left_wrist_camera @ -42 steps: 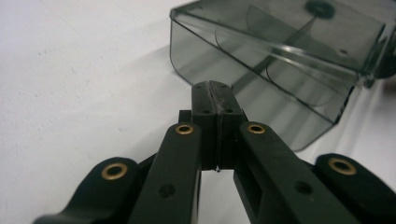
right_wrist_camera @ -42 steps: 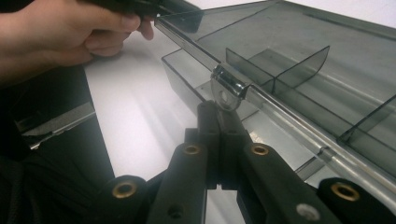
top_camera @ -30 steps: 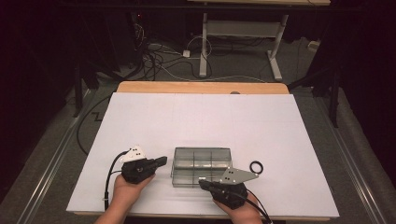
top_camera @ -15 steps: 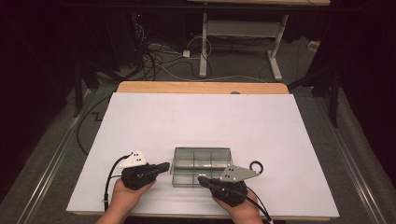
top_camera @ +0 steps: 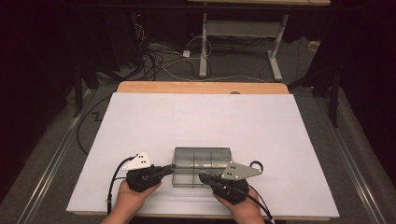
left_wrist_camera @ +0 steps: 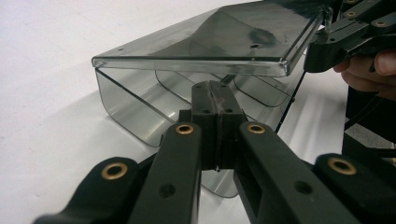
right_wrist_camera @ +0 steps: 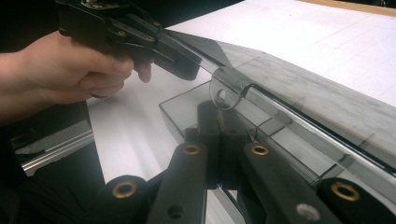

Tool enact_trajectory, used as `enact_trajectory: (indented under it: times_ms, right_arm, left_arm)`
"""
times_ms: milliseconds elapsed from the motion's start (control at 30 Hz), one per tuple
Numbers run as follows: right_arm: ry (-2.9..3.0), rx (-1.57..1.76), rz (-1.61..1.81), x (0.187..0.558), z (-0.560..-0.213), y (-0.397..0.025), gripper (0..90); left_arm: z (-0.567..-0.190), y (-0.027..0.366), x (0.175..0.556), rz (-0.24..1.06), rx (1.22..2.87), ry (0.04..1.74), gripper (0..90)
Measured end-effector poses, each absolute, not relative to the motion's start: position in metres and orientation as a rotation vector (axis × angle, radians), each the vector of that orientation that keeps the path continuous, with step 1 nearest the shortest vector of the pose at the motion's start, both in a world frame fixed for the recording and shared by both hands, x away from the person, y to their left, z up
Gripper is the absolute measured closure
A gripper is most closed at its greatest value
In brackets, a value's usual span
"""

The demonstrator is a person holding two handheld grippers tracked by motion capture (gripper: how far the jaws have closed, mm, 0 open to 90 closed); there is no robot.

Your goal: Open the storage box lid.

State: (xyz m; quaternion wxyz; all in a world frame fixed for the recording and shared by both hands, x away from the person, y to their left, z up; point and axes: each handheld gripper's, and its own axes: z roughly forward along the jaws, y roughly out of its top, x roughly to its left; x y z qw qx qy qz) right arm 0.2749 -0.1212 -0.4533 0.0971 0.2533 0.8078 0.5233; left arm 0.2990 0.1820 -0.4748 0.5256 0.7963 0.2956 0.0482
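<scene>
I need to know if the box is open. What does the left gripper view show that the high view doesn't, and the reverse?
Left gripper view: the clear lid raised above the box, with a gap between them and the left tongs shut beneath it. High view: the whole white table and the floor cables beyond it. Both: the box with its compartments, and the right tongs at its lid.

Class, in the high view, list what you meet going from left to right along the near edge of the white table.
Left hand → left tongs → clear plastic compartment box → right tongs → right hand.
</scene>
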Motion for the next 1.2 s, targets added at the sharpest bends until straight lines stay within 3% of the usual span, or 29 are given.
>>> enact_trajectory:
  times_ms: [733,1200]
  right_arm:
    - [2.403,0.755,1.512,0.271,-0.459,-0.124,90.0]
    - [2.3,0.848,1.451,0.271,-0.457,-0.163,90.0]
  left_arm:
    - [-0.475,0.178,0.3,0.13,1.902,0.695,87.6]
    - [-0.47,0.179,0.305,0.137,1.877,0.679,87.6]
